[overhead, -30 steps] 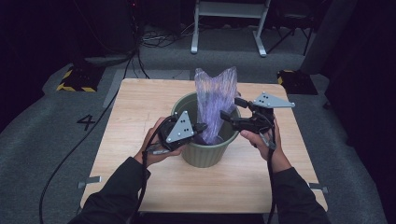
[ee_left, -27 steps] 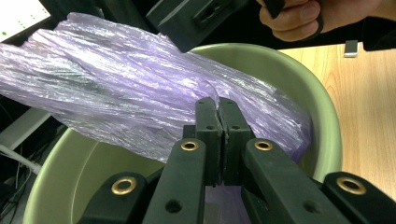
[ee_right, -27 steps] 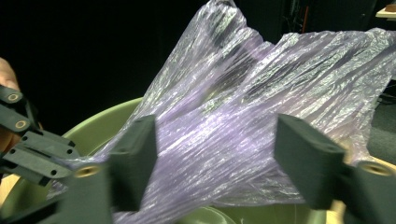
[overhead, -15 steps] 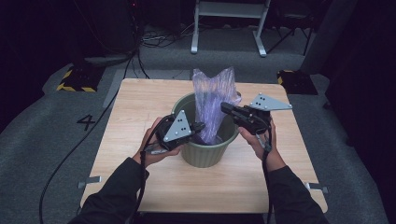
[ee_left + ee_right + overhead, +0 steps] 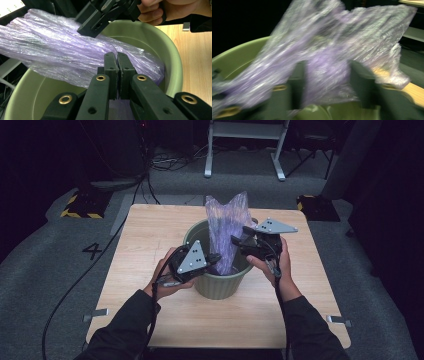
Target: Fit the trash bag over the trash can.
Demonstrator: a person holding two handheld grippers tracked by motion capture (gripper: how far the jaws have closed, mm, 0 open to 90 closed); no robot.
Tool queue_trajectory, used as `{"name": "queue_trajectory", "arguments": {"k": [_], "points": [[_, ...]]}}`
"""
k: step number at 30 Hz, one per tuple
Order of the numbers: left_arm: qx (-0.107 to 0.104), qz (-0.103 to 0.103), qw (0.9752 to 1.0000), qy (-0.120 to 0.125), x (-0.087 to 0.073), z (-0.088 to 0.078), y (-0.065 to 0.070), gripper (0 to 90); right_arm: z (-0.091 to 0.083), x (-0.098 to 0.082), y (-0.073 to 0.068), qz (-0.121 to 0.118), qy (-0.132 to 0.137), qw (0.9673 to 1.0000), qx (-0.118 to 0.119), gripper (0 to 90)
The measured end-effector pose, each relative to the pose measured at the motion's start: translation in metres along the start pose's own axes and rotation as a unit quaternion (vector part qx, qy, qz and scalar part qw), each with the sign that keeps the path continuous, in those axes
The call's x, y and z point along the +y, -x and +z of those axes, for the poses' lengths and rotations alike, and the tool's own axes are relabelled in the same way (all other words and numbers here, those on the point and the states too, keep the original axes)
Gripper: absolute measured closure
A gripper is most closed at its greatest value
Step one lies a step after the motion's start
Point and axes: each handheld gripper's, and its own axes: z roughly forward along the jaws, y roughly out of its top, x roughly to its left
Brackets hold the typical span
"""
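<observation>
A green plastic bucket (image 5: 220,287) stands mid-table with a crumpled purple plastic bag (image 5: 227,220) rising out of it. My left gripper (image 5: 215,257) reaches over the near-left rim. In the left gripper view its jaws (image 5: 116,56) are shut on a fold of the bag (image 5: 50,50) above the bucket (image 5: 160,42). My right gripper (image 5: 239,241) comes in from the right against the bag. Its jaws have just been opening. In the blurred right gripper view they (image 5: 325,72) stand apart, with the bag film (image 5: 332,50) draped over and between them.
The bucket sits on a light wooden table (image 5: 150,230) with bare wood on every side. Beyond the far edge are grey carpet, cables, a white metal stand (image 5: 245,150) and a yellow-and-black striped block (image 5: 80,205).
The right gripper has edged left, closer in against the bag. The left gripper has kept its place and its hold.
</observation>
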Motion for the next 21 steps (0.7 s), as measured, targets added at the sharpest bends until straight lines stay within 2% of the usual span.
{"name": "queue_trajectory", "arguments": {"k": [2,5,8,10,13,15,17,19,21], "points": [[0.001,-0.003,1.0,0.0,-0.001,0.0,0.0,87.4,0.0,-0.001,-0.002,-0.012,-0.002,0.9999,0.007,73.1],[0.004,-0.004,1.0,-0.001,-0.001,-0.001,-0.001,87.3,-0.003,-0.001,-0.002,-0.012,0.016,0.9997,0.014,86.6],[0.007,-0.005,1.0,-0.003,-0.003,-0.002,-0.001,86.7,-0.008,-0.001,-0.001,-0.008,0.03,0.9993,0.02,90.0],[0.01,-0.009,0.9999,-0.002,-0.004,-0.002,-0.001,85.4,-0.012,-0.001,-0.002,-0.014,0.036,0.9991,0.02,90.0],[0.02,-0.026,0.9994,-0.002,-0.005,-0.001,-0.003,71.6,-0.017,0.0,-0.005,-0.019,0.045,0.9985,0.023,90.0],[0.034,-0.047,0.9983,-0.001,-0.005,0.0,-0.005,57.1,-0.021,0.0,-0.007,-0.024,0.053,0.998,0.025,90.0],[0.036,-0.068,0.997,0.006,-0.007,-0.001,-0.009,40.7,-0.025,0.001,-0.009,-0.03,0.062,0.9972,0.028,90.0],[0.047,-0.086,0.9951,0.011,-0.007,-0.003,-0.011,33.3,-0.028,0.002,-0.011,-0.038,0.071,0.9964,0.028,90.0],[0.043,-0.104,0.9934,0.02,-0.008,-0.006,-0.015,28.3,-0.031,0.001,-0.014,-0.045,0.077,0.9955,0.033,90.0]]}}
